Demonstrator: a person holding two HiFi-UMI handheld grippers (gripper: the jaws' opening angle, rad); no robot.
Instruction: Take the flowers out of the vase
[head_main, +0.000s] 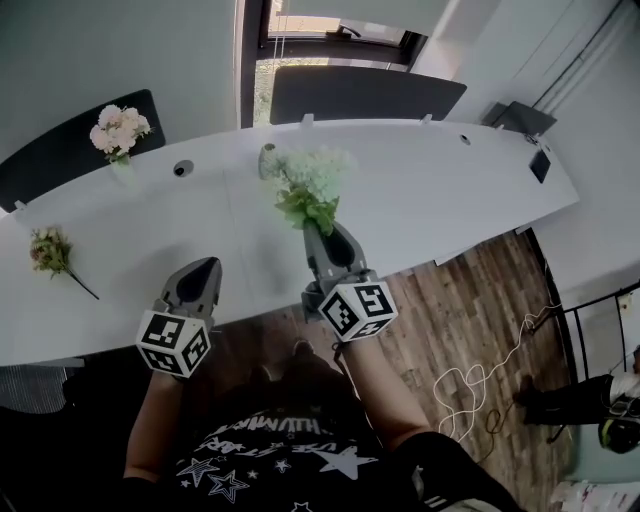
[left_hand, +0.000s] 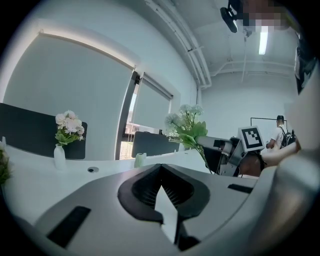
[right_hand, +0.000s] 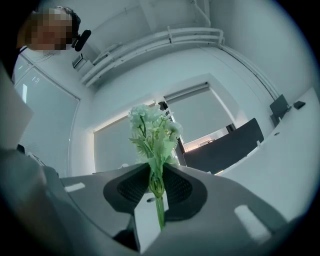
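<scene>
we pinch the white-green bouquet (head_main: 312, 188) upright in right gripper (head_main: 319, 230) fingers, blooms up, left gripper (head_main: 207, 267) fingers pressed together, pale vase (left_hand: 139, 160) empty on desk (head_main: 420, 200)

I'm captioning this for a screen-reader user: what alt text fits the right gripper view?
The right gripper is clamped on the green stems of a bunch of pale flowers, which stands upright from its jaws. Behind are a white table, a dark chair back and shaded windows.
</scene>
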